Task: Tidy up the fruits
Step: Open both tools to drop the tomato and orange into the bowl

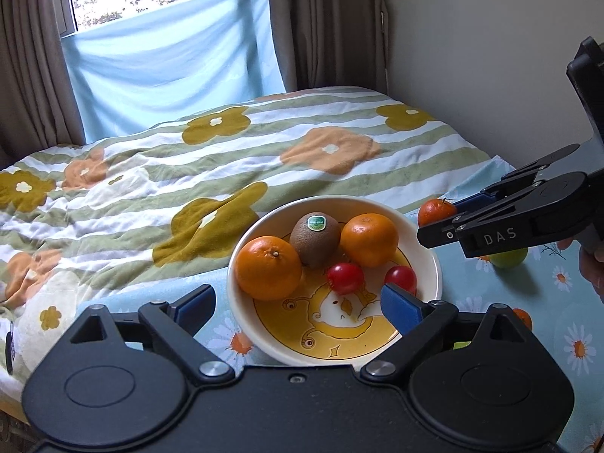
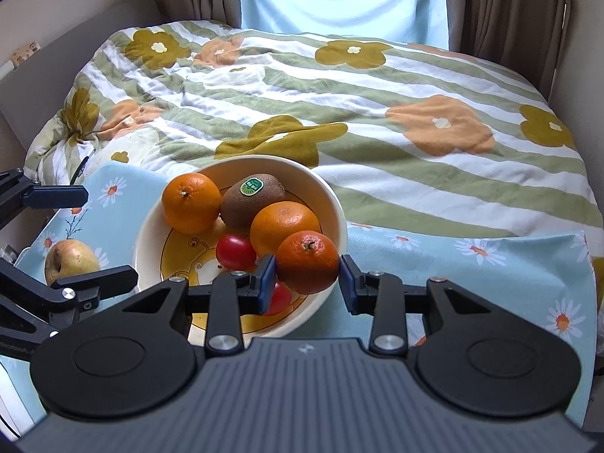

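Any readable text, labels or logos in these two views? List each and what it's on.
"DAS": pale letters on the black finger of the right gripper, seen from the left wrist camera.
Green oval sticker on the brown fuzzy kiwi in the cream bowl: print too small to read.
Faint embossed lettering on the left gripper's black arm, right wrist view: mirrored, cut off, unreadable.

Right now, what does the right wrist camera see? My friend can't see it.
The right gripper is shut on a small dark-orange mandarin over the near rim of a round cream bowl. The bowl holds two bright oranges, a brown kiwi with a green sticker and red tomatoes. A yellowish apple sits left of it.
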`<state>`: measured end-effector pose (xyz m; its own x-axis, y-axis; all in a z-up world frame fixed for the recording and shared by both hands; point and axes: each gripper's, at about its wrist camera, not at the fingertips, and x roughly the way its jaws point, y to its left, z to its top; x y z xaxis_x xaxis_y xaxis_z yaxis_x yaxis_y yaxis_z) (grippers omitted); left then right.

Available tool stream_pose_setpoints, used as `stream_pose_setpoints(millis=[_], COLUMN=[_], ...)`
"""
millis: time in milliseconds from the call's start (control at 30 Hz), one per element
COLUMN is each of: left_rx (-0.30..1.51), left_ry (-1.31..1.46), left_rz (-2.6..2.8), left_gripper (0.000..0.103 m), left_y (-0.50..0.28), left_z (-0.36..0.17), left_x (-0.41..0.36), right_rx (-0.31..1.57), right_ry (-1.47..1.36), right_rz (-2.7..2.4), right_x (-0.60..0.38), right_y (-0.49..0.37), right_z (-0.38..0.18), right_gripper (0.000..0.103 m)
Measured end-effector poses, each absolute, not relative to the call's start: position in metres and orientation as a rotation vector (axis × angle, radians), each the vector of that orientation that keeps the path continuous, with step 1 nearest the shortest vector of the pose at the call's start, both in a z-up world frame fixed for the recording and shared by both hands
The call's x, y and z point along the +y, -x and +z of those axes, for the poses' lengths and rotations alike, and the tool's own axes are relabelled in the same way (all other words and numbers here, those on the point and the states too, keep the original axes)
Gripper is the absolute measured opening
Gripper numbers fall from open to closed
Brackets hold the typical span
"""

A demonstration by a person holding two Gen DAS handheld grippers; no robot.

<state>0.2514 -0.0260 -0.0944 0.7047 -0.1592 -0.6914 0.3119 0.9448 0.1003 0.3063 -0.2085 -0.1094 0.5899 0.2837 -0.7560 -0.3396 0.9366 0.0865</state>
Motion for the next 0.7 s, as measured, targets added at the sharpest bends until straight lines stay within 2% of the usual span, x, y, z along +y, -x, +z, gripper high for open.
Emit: stream_pose_setpoints(millis=[200,267,333,367,400,700], left_rx=[0.751,0.751,0.755,0.755,0.753,0.717], left_ry=[-0.211,-0.207,-0.206,-0.206,-0.208,-0.184], left_rz=[-0.23,-0.219,-0.209,-0.202,-0.197,-0.15], left_gripper=[0.097,0.097,0.097,0.097,0.097,0.097], left_y=[-0.254,-0.254,-0.253,-0.251,-0.249,-0.223], left_z=[-0.102,-0.103,-0.103,-0.102,-0.101,-0.073], left_x=[-0.021,-0.02,-0.02,-0.021,-0.021,-0.026], right_rx=[0.878,0.868,0.856,0.846,0.825,0.744], right_ry=[0.077,0.083,0.086,0.089,0.096,0.117], right_rz=[0.374,0.381,0.382,0.376,0.365,0.355], right_x=[-0.205,-0.205,-0.205,-0.206,-0.206,-0.225], right_y=[-0.315,-0.315,-0.314,-0.312,-0.308,-0.28], right_z=[-0.126,-0.127,-0.124,-0.122,-0.119,-0.084], right_gripper=[0.051,0.054,0.075,0.093,0.103,0.103])
